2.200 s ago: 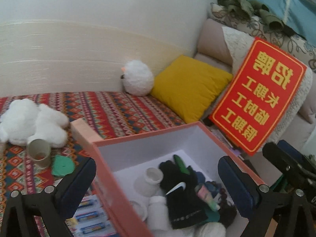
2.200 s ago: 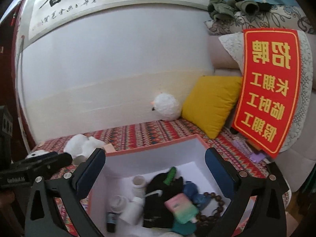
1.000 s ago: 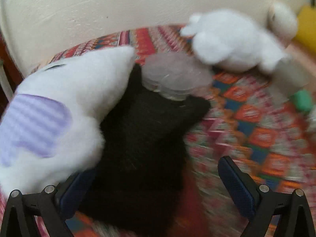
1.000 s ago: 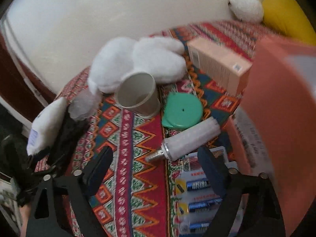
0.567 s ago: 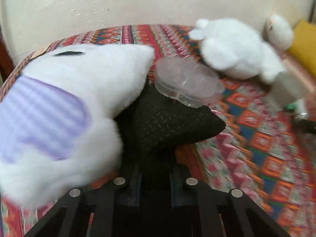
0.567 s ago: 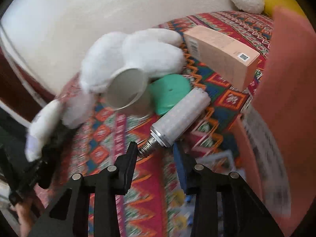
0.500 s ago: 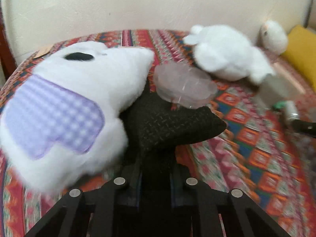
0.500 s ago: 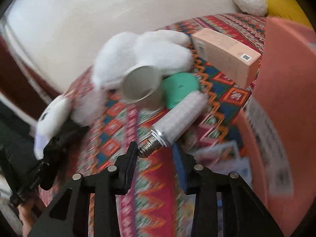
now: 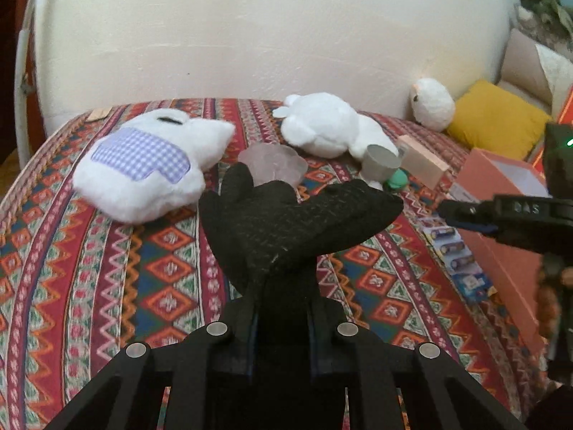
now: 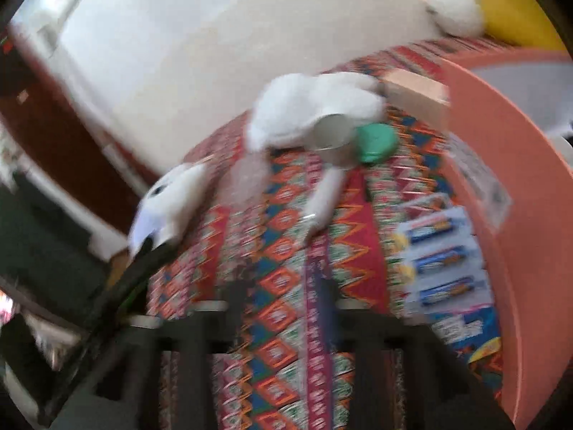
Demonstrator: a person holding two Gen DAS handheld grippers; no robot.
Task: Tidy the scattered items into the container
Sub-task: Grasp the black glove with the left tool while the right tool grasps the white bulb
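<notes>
Here, left gripper [image 9: 283,326] is pinching a black glove [image 9: 293,225] above the patterned bedspread [image 9: 107,268]; right gripper [image 10: 283,297] is blurred, grip unreadable.

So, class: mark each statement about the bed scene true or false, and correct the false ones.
1. The left gripper is shut on the black knitted glove. True.
2. The battery blister pack lies inside the salmon-pink box. False: it lies on the patterned bedspread beside the box.
3. The white paper cup lies against the white plush bear. True.
4. The yellow cushion lies on the checked-patch plush. False: it sits far off, near the wall.
</notes>
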